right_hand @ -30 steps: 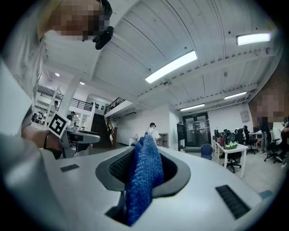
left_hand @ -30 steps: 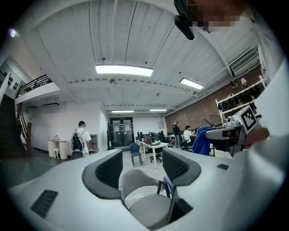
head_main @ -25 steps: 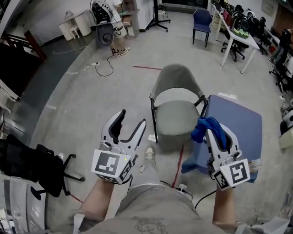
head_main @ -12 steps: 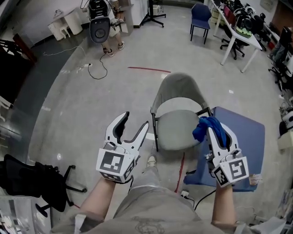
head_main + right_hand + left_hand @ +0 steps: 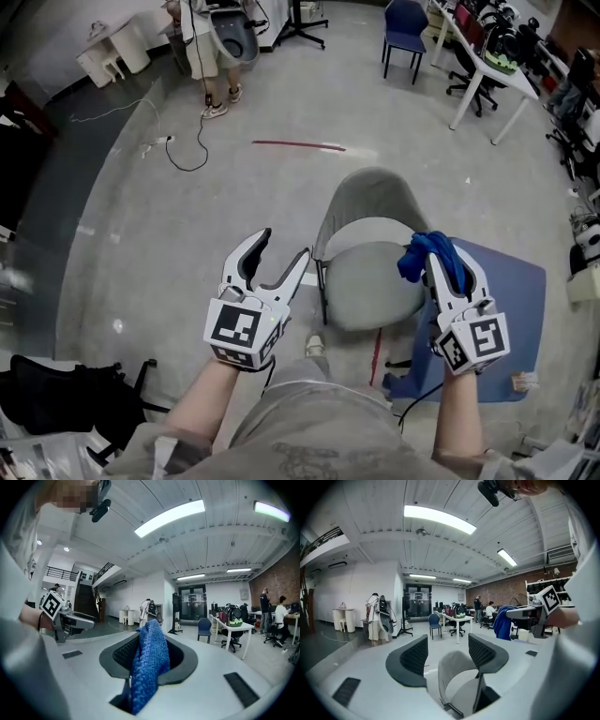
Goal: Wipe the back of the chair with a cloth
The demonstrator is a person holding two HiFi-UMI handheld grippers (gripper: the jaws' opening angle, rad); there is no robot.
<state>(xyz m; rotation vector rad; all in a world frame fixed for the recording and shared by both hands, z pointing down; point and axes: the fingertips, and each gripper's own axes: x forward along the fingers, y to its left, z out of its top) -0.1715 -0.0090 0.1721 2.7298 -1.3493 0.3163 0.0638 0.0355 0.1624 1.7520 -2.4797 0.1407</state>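
L gripper (image 5: 279, 261) jaws wide apart, empty. R gripper (image 5: 448, 265) clamped on blue cloth (image 5: 424, 255), bunched at tips. Grey chair (image 5: 373, 251) below, btwn both; backrest ahead of grippers.

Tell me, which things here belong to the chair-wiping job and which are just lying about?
Job: grey chair, blue cloth, right gripper holding it, empty left gripper.
Lying about: blue mat, blue chair, white table, red floor tape.

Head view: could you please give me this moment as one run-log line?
left gripper: open, empty | right gripper: shut on cloth | chair: ahead, below grippers | wiping: not yet begun
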